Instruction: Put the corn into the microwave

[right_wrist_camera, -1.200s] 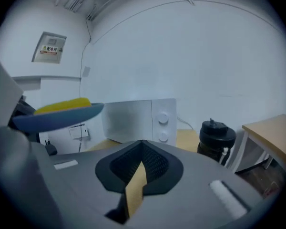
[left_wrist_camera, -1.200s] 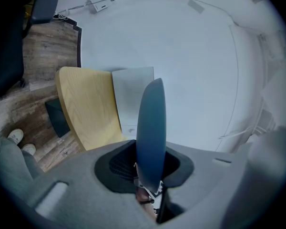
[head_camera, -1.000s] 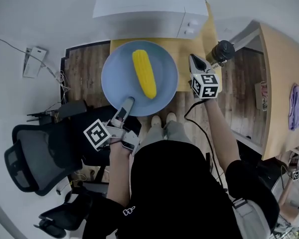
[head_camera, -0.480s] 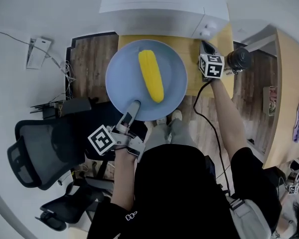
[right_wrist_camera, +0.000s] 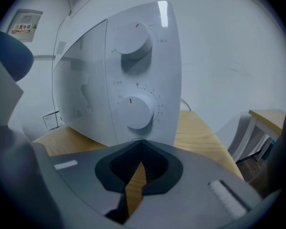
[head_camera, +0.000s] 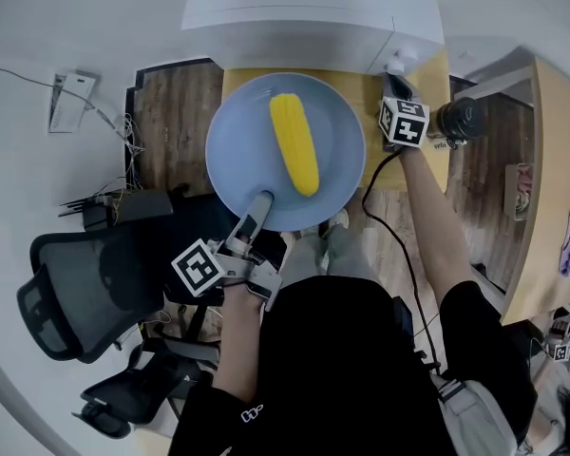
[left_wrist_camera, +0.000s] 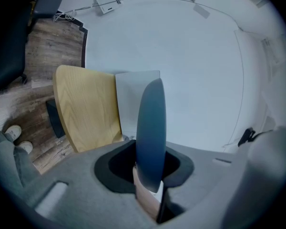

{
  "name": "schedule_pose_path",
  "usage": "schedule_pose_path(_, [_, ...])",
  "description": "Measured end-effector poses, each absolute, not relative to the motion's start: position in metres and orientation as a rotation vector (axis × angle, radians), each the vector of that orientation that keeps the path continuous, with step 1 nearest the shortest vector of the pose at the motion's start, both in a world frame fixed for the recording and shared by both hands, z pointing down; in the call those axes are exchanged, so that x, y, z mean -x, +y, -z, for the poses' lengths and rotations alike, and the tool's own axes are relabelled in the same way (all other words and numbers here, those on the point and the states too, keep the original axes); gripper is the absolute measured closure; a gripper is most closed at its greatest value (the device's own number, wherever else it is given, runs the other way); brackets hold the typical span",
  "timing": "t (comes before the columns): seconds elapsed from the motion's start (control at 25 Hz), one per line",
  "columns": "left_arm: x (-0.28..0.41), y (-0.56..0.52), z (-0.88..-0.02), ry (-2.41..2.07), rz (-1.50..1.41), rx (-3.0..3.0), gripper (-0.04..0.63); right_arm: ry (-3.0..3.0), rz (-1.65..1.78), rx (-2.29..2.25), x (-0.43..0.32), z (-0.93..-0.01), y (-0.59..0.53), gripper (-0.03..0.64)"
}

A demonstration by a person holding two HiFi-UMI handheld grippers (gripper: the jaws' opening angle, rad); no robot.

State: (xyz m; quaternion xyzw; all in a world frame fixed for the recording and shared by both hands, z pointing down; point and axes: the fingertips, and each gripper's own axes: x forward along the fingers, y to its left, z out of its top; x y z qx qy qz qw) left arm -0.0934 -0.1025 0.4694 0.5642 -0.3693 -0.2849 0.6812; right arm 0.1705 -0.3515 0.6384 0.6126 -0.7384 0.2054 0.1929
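Corn [head_camera: 294, 157] lies on the blue plate [head_camera: 237, 150], whose near rim the left gripper [head_camera: 261, 201] pinches. The right gripper [head_camera: 390, 84], jaws pressed together and empty, has swung forward to the microwave [head_camera: 304, 27], by its lower knob [right_wrist_camera: 133, 111] — door shut, so opening it likely comes next. The plate has edged further over the wooden table [head_camera: 369, 88] — plank floor [head_camera: 166, 122] and office chair [head_camera: 71, 297] lie around.

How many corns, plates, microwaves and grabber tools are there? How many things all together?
Corn: 1, the yellow corn cob
Plates: 1, the round blue plate
Microwaves: 1, the white microwave
Grabbers: 2, the left gripper and the right gripper
Total: 5
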Motion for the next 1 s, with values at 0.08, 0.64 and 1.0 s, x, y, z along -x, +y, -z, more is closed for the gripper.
schedule_pose_path(0.08, [0.091,-0.106,-0.471,-0.828,0.641,-1.263,0.506,-2.077,-0.575,-1.722,-0.17,-0.639,-0.352,0.611])
schedule_pose_path(0.64, [0.104,-0.105,-0.473,-0.847,0.684,-1.24,0.505,-2.133,-0.801,-1.855,-0.171,-0.642,-0.358,0.609])
schedule_pose_path(1.0, [0.116,-0.094,-0.481,-0.865,0.715,-1.212,0.505,-2.137,-0.812,-1.896,-0.171,-0.644,-0.359,0.611])
